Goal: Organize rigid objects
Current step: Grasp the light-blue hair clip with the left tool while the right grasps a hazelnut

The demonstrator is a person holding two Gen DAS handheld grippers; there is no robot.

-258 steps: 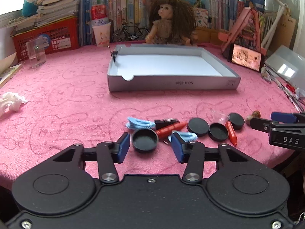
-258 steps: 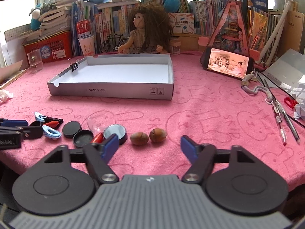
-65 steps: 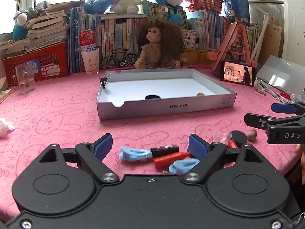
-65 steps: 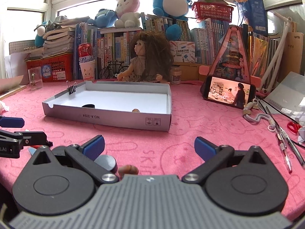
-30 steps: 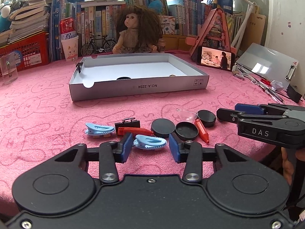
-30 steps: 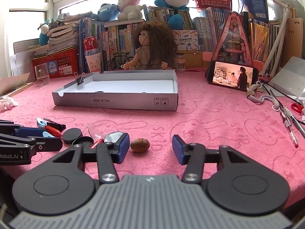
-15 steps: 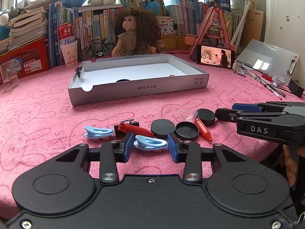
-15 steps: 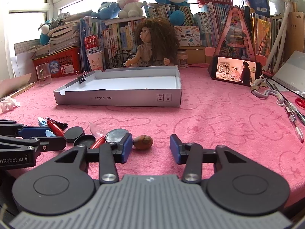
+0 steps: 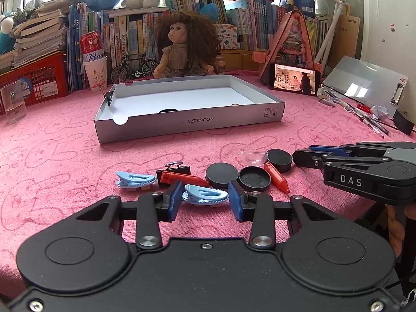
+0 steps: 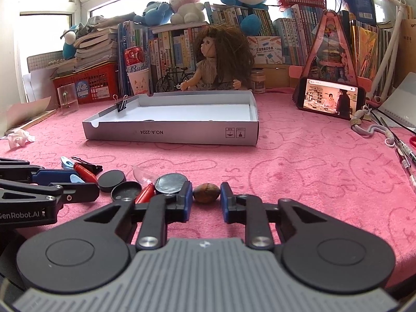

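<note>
My left gripper (image 9: 204,199) straddles a light blue hair clip (image 9: 205,194) on the pink cloth, its jaws close around it with small gaps showing. My right gripper (image 10: 206,197) has its jaws tight around a brown nut (image 10: 206,193). Beside them lie a second blue clip (image 9: 135,179), red crayons (image 9: 182,178), a binder clip (image 9: 173,169), black round lids (image 9: 222,175) and a clear cap (image 9: 253,156). The white cardboard tray (image 9: 192,123) stands behind, holding a black lid (image 9: 168,110) and a small nut (image 9: 235,104).
A doll (image 9: 186,49), books, a paper cup (image 9: 95,74) and a red basket (image 9: 31,80) line the back. A phone (image 9: 295,79) on a stand, pens (image 9: 369,122) and a clipboard (image 9: 364,88) are on the right. A clear cup (image 9: 13,104) stands left.
Both grippers have narrowed: the left around the blue hair clip, the right onto the brown nut. Both have come slightly lower and closer to their objects.
</note>
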